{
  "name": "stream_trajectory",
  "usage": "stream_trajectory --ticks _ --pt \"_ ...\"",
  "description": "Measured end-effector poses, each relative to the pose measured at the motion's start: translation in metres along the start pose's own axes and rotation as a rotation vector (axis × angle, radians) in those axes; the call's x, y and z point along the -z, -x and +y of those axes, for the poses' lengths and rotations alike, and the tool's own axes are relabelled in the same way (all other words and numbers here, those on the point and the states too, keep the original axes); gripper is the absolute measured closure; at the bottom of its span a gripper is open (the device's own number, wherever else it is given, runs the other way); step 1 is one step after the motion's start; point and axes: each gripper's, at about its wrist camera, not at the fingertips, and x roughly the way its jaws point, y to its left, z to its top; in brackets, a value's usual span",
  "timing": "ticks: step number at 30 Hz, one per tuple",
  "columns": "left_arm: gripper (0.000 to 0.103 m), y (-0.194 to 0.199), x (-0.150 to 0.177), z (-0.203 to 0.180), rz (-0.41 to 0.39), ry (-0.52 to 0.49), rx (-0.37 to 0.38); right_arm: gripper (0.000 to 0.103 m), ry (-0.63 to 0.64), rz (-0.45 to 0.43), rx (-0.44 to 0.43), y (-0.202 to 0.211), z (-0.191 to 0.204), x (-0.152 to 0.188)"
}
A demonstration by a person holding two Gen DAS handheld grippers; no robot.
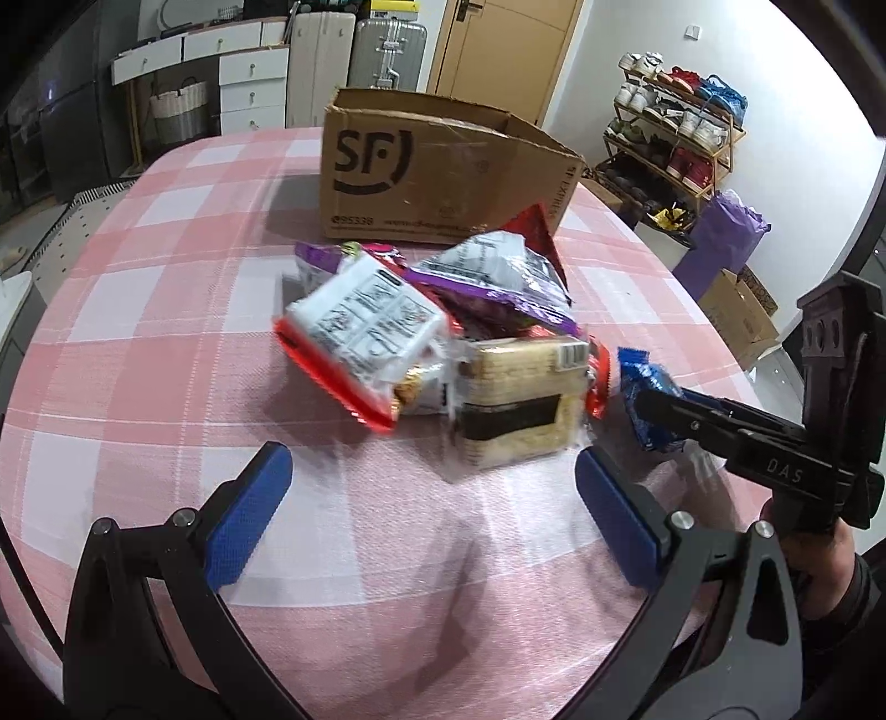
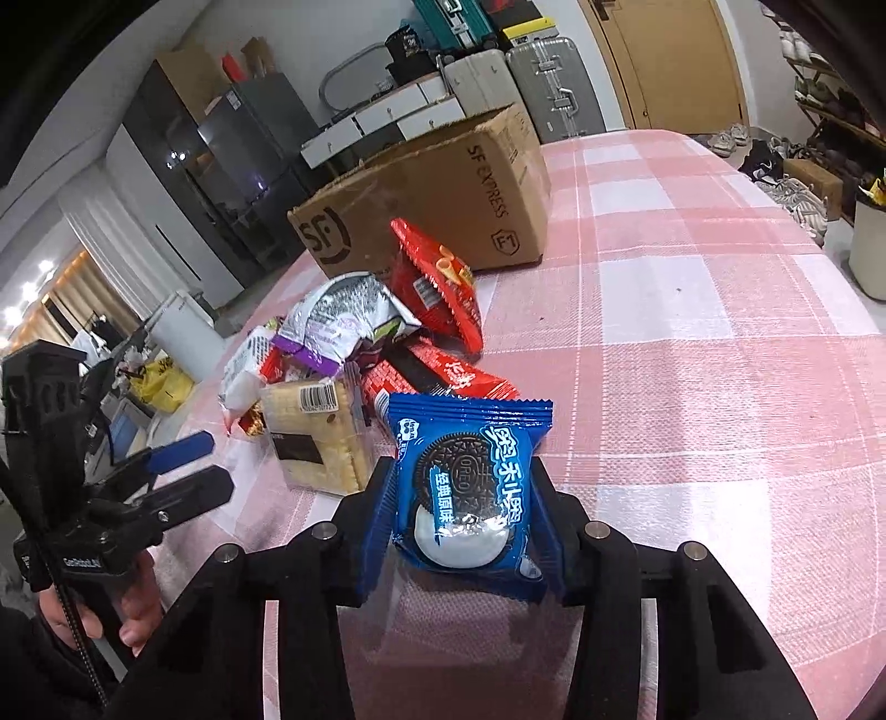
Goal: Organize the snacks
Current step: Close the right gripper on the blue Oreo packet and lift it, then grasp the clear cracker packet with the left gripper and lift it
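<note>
A blue Oreo packet (image 2: 468, 487) sits between the pads of my right gripper (image 2: 464, 476), which is shut on it just above the pink checked tablecloth (image 2: 692, 387). The left wrist view shows that packet (image 1: 645, 399) at the right of the snack pile. My left gripper (image 1: 432, 465) stands open over the cloth, just in front of a clear cracker pack (image 1: 520, 399), touching nothing. The pile also holds a white and red packet (image 1: 360, 332), a purple and silver bag (image 1: 498, 271) and a red packet (image 2: 437, 282). Behind the pile stands an open brown cardboard box (image 1: 443, 166).
The table's rounded edge runs close on the left and right. Off the table are a shoe rack (image 1: 675, 127), a purple bag (image 1: 725, 238), suitcases (image 1: 387, 50) and a white bin (image 2: 872, 249). Bare cloth lies to the right of the box (image 2: 664, 221).
</note>
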Motion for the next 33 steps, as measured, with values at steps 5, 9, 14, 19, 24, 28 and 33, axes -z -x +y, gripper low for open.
stream_trajectory --ticks 5,9,14,19,24,28,33 --pt "0.001 -0.013 -0.005 -0.014 0.062 0.035 -0.041 0.058 -0.013 -0.034 -0.014 0.016 -0.008 0.002" --pt "0.001 -0.023 -0.008 -0.026 0.082 0.060 -0.047 0.058 -0.012 -0.058 -0.010 0.027 -0.013 0.005" --pt "0.001 -0.034 -0.015 -0.048 0.109 0.047 -0.104 0.058 -0.027 -0.078 -0.022 0.037 -0.022 0.010" --pt "0.001 -0.053 -0.024 -0.054 0.138 0.096 -0.114 0.058 -0.043 -0.096 -0.031 0.047 -0.031 0.014" --pt "0.003 -0.071 -0.027 -0.048 0.166 0.166 -0.130 0.058 -0.060 -0.115 -0.036 0.057 -0.040 0.016" --pt "0.004 -0.075 -0.030 -0.053 0.153 0.156 -0.149 0.058 -0.073 -0.120 -0.041 0.059 -0.045 0.016" --pt "0.012 -0.075 -0.027 -0.062 0.152 0.103 -0.187 0.058 -0.077 -0.117 -0.046 0.059 -0.045 0.017"
